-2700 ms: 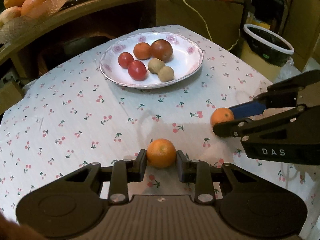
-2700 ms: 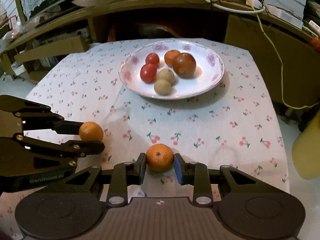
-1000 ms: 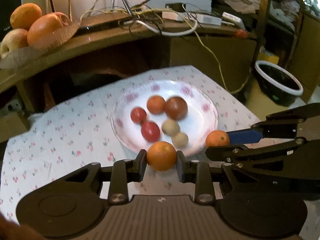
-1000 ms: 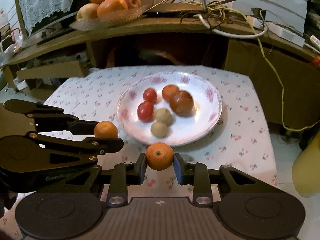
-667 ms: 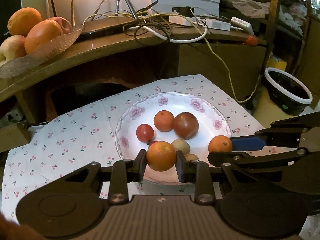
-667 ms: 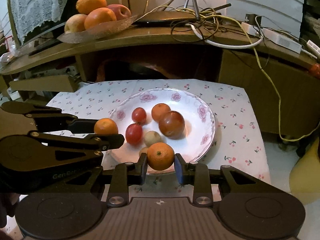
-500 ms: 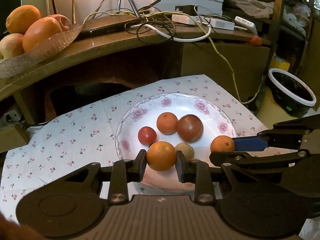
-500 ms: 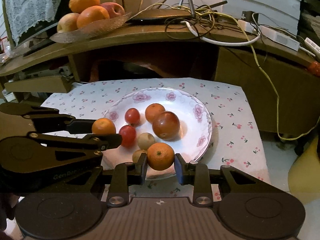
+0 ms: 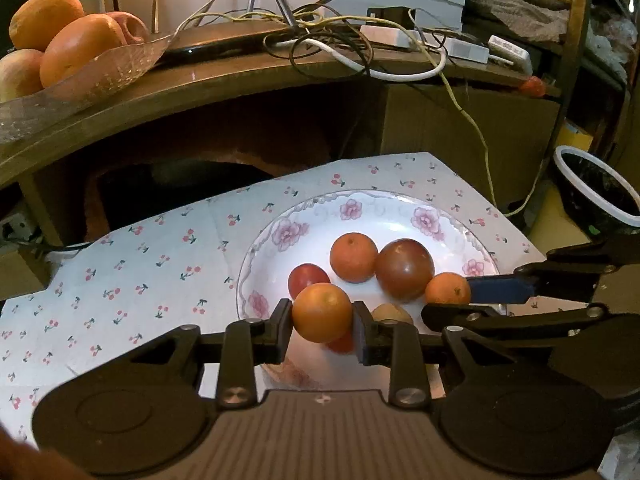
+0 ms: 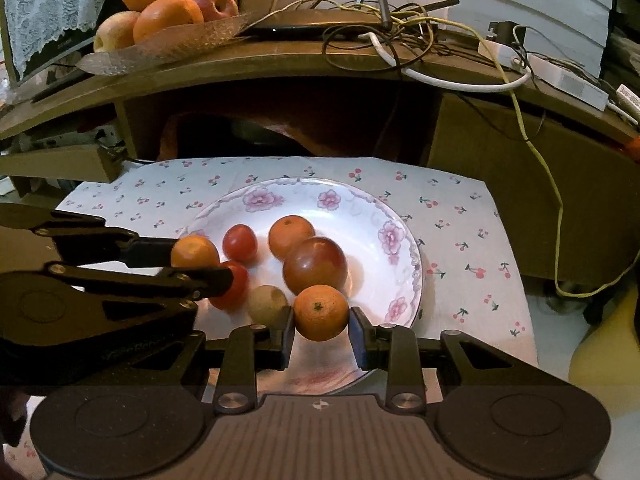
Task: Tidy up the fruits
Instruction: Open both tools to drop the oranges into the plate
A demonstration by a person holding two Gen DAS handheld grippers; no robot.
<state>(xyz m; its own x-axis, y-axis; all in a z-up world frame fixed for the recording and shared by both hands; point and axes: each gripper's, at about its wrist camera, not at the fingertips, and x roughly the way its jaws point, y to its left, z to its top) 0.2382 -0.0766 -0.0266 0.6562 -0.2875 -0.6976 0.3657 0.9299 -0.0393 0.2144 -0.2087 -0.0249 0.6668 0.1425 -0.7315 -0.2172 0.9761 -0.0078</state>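
My left gripper (image 9: 322,320) is shut on an orange (image 9: 322,312) and holds it over the near left part of the white flowered plate (image 9: 280,236). My right gripper (image 10: 321,320) is shut on a second orange (image 10: 321,312) over the plate's near right part (image 10: 400,236). Each gripper shows in the other's view: the right gripper (image 9: 448,294) with its orange (image 9: 447,289), the left gripper (image 10: 196,258) with its orange (image 10: 195,252). In the plate lie a tangerine (image 10: 290,237), a dark tomato (image 10: 315,266), two red tomatoes (image 10: 239,243) and a brown kiwi (image 10: 267,299).
The plate rests on a cherry-print tablecloth (image 9: 140,264). Behind it a wooden shelf carries a glass dish of oranges and apples (image 9: 80,76) and tangled cables (image 9: 340,48). A black bin with a white rim (image 9: 592,196) stands on the floor at the right.
Both grippers have carried their oranges forward, from the plate's near rim to over the fruit in it. The plate now looks nearer and larger. Both grips are unchanged.
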